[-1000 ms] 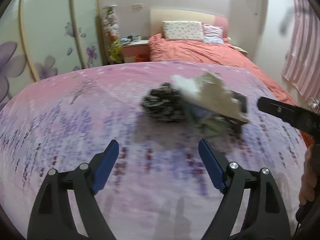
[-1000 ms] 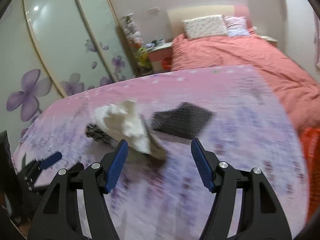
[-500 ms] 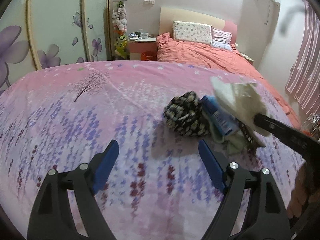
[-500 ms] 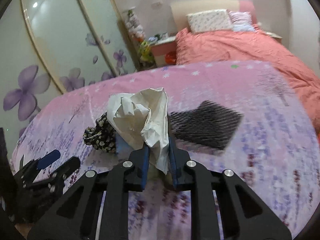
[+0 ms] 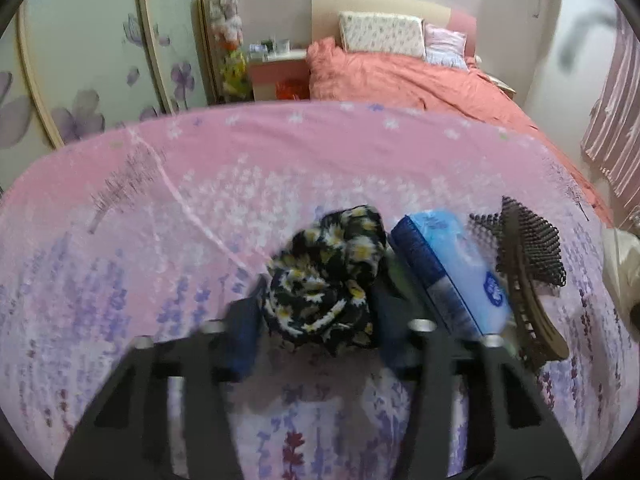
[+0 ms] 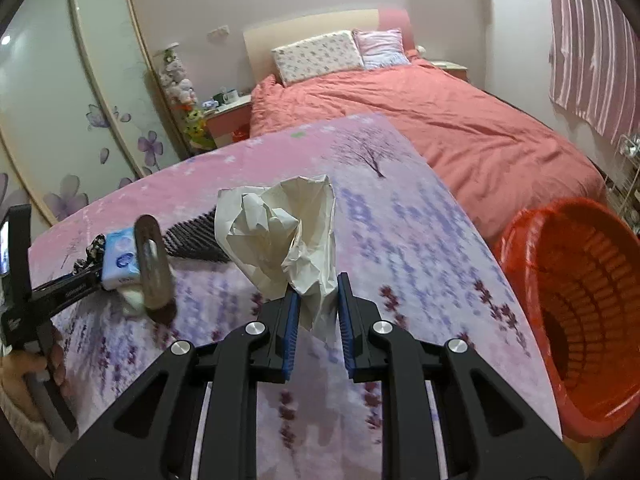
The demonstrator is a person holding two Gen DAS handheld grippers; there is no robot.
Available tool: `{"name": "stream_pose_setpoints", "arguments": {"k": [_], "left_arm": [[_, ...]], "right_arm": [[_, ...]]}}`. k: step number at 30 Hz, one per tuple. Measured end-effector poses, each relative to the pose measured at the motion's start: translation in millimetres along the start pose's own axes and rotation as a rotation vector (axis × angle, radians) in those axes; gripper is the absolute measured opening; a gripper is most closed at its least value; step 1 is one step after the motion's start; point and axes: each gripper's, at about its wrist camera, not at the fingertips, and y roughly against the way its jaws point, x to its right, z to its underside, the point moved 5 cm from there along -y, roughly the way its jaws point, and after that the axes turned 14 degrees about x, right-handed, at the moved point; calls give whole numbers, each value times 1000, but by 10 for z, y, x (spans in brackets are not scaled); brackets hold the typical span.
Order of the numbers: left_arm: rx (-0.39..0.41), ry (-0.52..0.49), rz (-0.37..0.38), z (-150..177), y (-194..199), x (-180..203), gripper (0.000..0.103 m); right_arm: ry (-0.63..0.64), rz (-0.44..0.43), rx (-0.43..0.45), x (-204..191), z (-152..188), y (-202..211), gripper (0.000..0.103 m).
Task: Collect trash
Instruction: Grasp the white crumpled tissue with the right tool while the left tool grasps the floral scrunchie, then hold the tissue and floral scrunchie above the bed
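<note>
Beside the pink floral bedspread (image 6: 400,240) stands an orange basket (image 6: 580,320).

left gripper (image 5: 316,320): black angular frame, blue pads, round silver screws, blurred | right gripper (image 6: 317,312): black frame with cut-out links, ribbed blue pads, four silver screws | left gripper seen from the right wrist: black bar with small white lettering, black upright part beside it | hand (image 6: 24,368): pale knitted cuff seen at the edge
</note>
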Motion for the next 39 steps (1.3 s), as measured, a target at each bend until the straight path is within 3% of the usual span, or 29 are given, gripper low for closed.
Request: {"name": "stream_pose_setpoints", "arguments": {"k": [2,10,13,15,16,23,27,39], "left_arm": [[8,19,27,2,34,-18,19],[18,-11,119,348,614,-38,22],[8,3,136,490,743,-44,32],[6,-9,132,522,752,-24,40],[6,-13,121,528,740,-17,44],[0,-28,86,517,621,111,47],[1,-63,45,525,585,174,47],[-9,-64,-2,493,537,157,57]], "right_arm": [[-8,-3,-8,20,29,-2,19],[7,-59,-36,-50,194,119,21],[18,-87,-50,-88,227,126,35],[29,-91,-51,-124,238,120,60],[34,-86,-48,-135,234,120,61],[73,-49,-78,-229,277,-36,63],[72,-41,-111,-257,302,-113,52],[106,-16,-119,-295,330,-121,53]]}}
